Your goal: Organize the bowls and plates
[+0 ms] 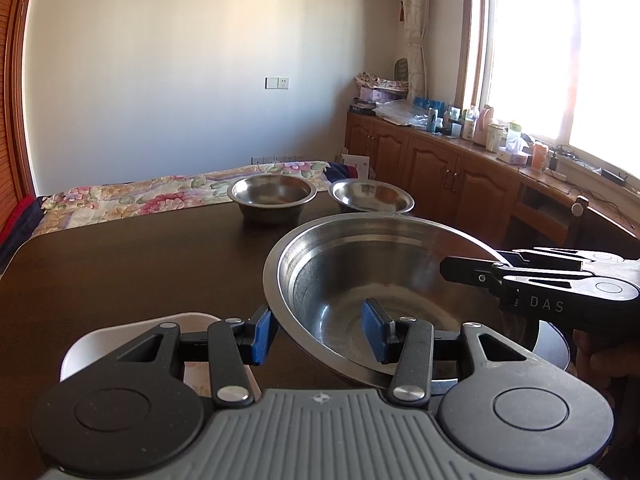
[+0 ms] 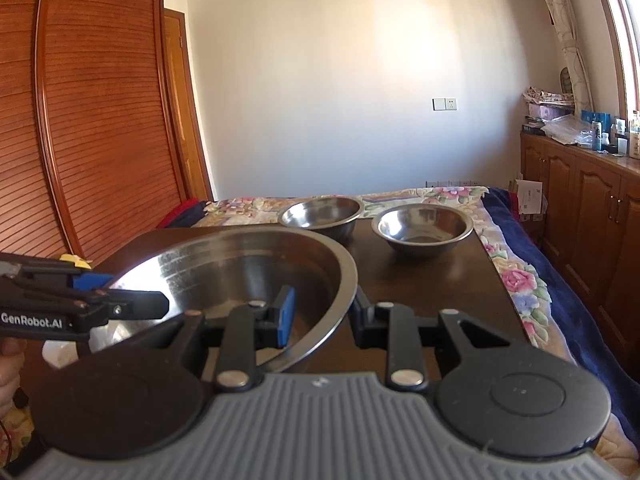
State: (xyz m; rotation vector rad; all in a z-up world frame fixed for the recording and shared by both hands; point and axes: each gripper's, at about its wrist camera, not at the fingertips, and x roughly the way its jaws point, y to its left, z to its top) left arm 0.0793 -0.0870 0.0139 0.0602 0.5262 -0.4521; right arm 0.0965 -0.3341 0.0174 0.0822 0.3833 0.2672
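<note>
Above the dark tabletop (image 1: 120,264) you are carrying the large steel bowl (image 1: 360,280), both grippers' fingers (image 1: 376,330) pinching opposite sides of its thin, slippery, rigid rim, which is probably light but prone to tilting.

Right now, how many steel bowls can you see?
3: a large round steel bowl held near the cameras, and two smaller steel bowls, left and right, on the dark table's far end.

Left gripper (image 1: 320,334) clamped across a rim, angled downward. Right gripper (image 2: 326,314) likewise, jaws narrower, opposite side.
</note>
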